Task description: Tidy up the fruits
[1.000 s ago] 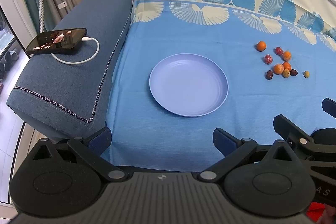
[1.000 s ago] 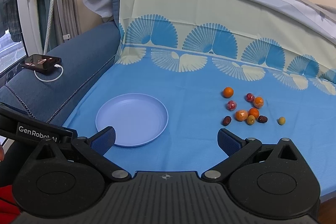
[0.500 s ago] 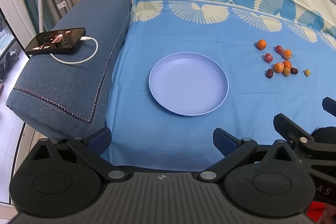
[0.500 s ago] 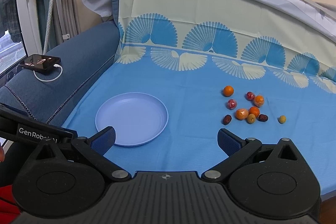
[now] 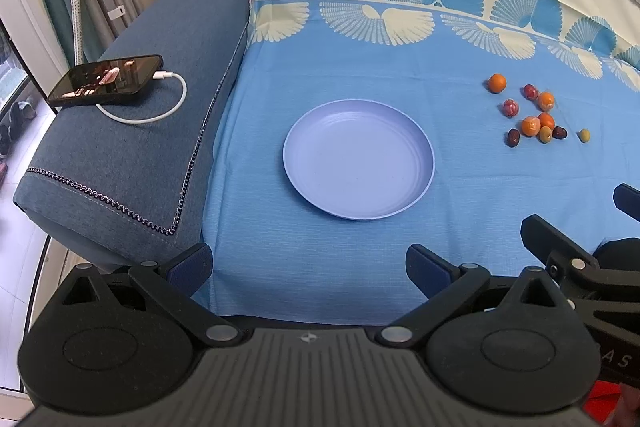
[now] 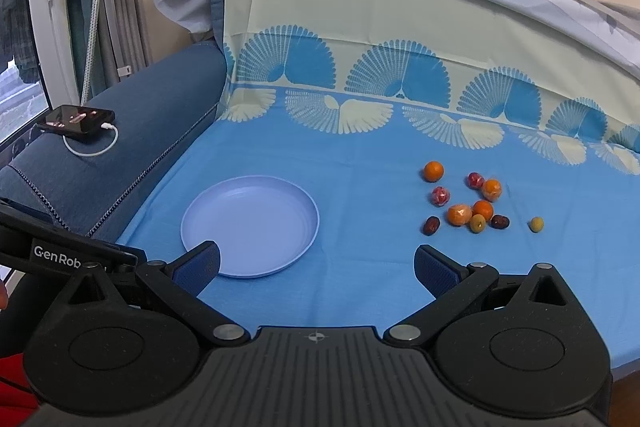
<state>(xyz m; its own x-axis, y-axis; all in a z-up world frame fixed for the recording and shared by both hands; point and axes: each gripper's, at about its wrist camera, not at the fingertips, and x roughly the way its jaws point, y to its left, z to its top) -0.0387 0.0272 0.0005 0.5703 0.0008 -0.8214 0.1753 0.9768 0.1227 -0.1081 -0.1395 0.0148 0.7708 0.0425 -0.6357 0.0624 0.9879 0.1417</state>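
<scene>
Phone (image 5: 106, 79): far left on the sofa armrest (image 5: 132, 147), cable plugged in, no part of the task.
Left gripper (image 5: 308, 269): jaws spread wide and empty, held low at the near edge of the blue cloth (image 5: 360, 259), facing the plate.
Plate (image 6: 250, 225): lavender, empty, flat on the cloth — straight ahead of the left gripper, ahead and left of the right one.
Right gripper (image 6: 318, 267): jaws spread wide, nothing between them, level and low; its left pad (image 6: 199, 266) overlaps the plate's near rim in view.
Fruits (image 6: 464, 215): small loose cluster, well right of the plate — ahead and right of the right gripper, the nearer one by my reading.
Nearest piece: likely the dark date (image 6: 431, 225), long axis tilted.
</scene>
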